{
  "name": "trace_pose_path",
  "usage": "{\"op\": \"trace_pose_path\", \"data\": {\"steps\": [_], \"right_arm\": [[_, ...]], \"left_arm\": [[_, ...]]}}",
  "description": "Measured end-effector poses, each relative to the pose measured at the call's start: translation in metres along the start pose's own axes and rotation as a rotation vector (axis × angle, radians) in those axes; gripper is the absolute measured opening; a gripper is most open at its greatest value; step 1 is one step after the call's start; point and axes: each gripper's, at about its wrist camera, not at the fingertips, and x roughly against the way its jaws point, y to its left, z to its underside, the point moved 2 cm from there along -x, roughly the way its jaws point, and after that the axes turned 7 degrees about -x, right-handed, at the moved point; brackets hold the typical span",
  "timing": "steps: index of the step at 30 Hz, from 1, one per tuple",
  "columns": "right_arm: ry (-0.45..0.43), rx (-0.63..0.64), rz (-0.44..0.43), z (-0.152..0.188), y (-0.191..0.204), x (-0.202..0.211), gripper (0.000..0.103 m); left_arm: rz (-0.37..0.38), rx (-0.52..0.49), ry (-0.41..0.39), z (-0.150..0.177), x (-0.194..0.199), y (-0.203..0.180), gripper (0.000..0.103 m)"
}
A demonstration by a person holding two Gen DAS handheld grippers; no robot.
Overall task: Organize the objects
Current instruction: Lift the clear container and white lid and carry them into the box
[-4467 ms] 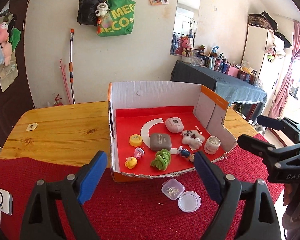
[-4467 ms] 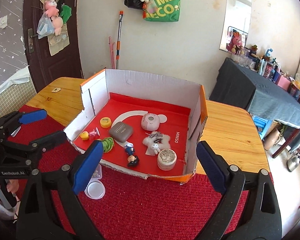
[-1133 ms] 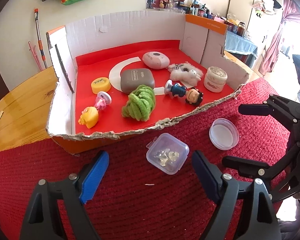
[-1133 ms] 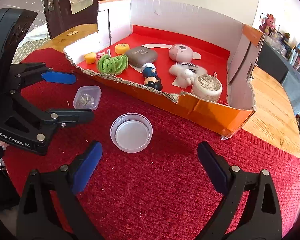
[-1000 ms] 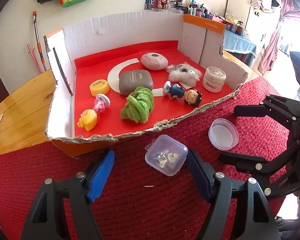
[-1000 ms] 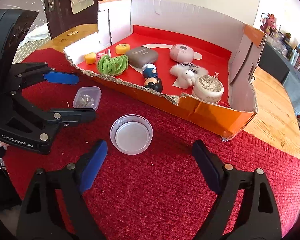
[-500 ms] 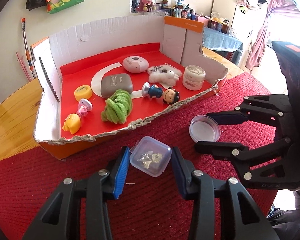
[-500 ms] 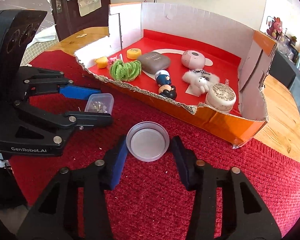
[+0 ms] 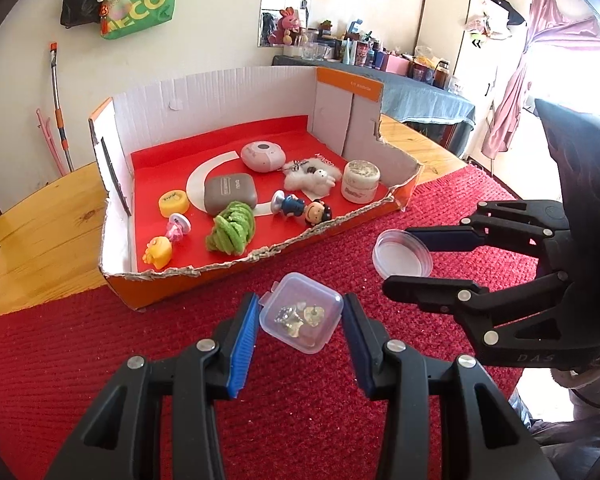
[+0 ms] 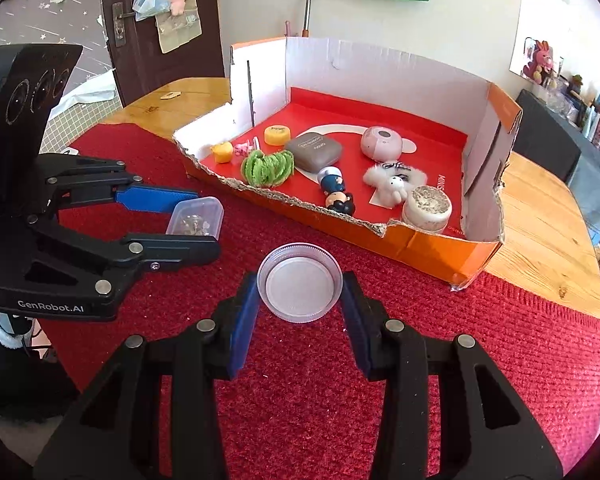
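Obscuring box point(image 9: 301, 317) contents: cloudy plastic.

Clear plastic box point(image 9: 301, 317), rough red cloth point(image 9: 100, 344)

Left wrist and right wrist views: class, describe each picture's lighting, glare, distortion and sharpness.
Left wrist view: window glare washes out the right side by the pink curtain; fisheye bends the walls and blackens the corners; the small clear box is sharp. Right wrist view: even light, no glare, same curved edges; the round clear lid is crisp.
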Motion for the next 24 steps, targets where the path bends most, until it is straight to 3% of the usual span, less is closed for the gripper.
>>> {"op": "trace_pose_path", "data": {"steps": [14, 24], "right_arm": [[-0.015, -0.009, 0.019, -0.002, 0.014, 0.015, 0.039], [-0.034, -0.031, 0.049, -0.042, 0.005, 0.018, 0.039]], "left_arm": [[0.002, 0.017, -0.031, -0.001, 0.018, 0.005, 0.044], [-0.032, 0.032, -0.054, -0.040, 0.016, 0.027, 0.044]]}}
